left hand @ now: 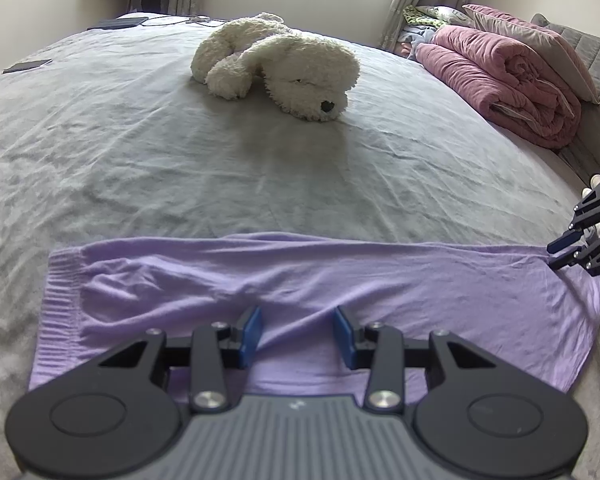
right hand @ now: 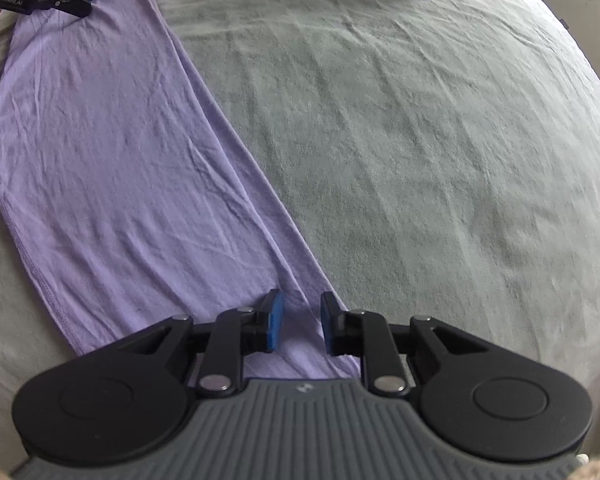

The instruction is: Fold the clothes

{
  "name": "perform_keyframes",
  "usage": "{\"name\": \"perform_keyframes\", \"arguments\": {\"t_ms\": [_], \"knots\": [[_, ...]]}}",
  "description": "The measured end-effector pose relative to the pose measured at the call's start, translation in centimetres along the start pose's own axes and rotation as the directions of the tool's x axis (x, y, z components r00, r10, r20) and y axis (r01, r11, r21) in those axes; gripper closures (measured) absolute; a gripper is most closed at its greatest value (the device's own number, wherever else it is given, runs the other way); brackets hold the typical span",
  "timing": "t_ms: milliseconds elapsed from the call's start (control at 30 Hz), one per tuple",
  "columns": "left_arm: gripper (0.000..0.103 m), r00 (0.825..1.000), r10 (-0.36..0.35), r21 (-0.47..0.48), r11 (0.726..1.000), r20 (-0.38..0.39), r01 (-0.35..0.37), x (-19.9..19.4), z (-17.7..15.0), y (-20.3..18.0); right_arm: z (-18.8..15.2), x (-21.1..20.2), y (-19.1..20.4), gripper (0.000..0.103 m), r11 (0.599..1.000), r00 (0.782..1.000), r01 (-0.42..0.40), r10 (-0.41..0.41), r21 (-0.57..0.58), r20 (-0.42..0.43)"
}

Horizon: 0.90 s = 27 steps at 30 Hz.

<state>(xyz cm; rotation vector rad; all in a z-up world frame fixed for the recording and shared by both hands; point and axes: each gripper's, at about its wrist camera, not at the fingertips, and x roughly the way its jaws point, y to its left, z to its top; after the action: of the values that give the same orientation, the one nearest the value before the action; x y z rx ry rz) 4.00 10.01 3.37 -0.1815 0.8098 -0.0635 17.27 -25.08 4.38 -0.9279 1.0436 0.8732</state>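
1. Bed (left hand: 260,168): grey sheet, lightly creased, fills both views. In the left wrist view it carries a rolled pink quilt (left hand: 512,80) at 2 o'clock and a white plush dog (left hand: 284,64) at 12 o'clock, both well apart from the work.
2. Purple garment (left hand: 300,276): lies flat on the near part of the bed as a long narrow strip, apparently already folded lengthwise. In the left wrist view its long axis runs from 9 to 3 o'clock, with a ribbed hem at the 9 o'clock end. In the right wrist view the same strip runs from 6 o'clock up to 11 o'clock.
3. Left gripper (left hand: 296,332): over the middle of the strip's near edge, jaws partly open, cloth under them, nothing pinched.
4. Right gripper (right hand: 300,324): at the end opposite the ribbed hem. Jaws stand narrowly apart with the strip's far long edge running between the blue pads; pads do not press the cloth.
5. Judgement: the next fold is likely end to end along the long axis. The right gripper is nearer an end; the left is mid-length.
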Motion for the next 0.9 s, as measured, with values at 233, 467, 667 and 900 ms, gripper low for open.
{"name": "perform_keyframes", "arguments": {"t_ms": [233,467,667,900], "knots": [[0.063,1.000,0.001,0.003,1.000,0.000,-0.001,0.0,0.0,0.0,0.1,0.5,-0.3,0.101,0.999,0.999,-0.048,0.049,0.016,-0.021],[0.063,1.000,0.000,0.002,1.000,0.000,0.000,0.0,0.0,-0.1,-0.1,-0.8,1.0,0.103,0.998,0.998,0.056,-0.055,-0.039,0.038],[0.063,1.000,0.018,0.010,1.000,0.010,-0.018,-0.1,-0.1,-0.3,0.1,-0.9,1.2,0.103,0.988,0.989,0.138,-0.133,-0.074,0.066],[0.063,0.996,0.074,0.063,0.995,0.054,-0.078,-0.9,-0.1,-0.8,-0.4,0.1,1.1,0.103,0.985,0.988,0.153,-0.150,-0.077,0.044]]}}
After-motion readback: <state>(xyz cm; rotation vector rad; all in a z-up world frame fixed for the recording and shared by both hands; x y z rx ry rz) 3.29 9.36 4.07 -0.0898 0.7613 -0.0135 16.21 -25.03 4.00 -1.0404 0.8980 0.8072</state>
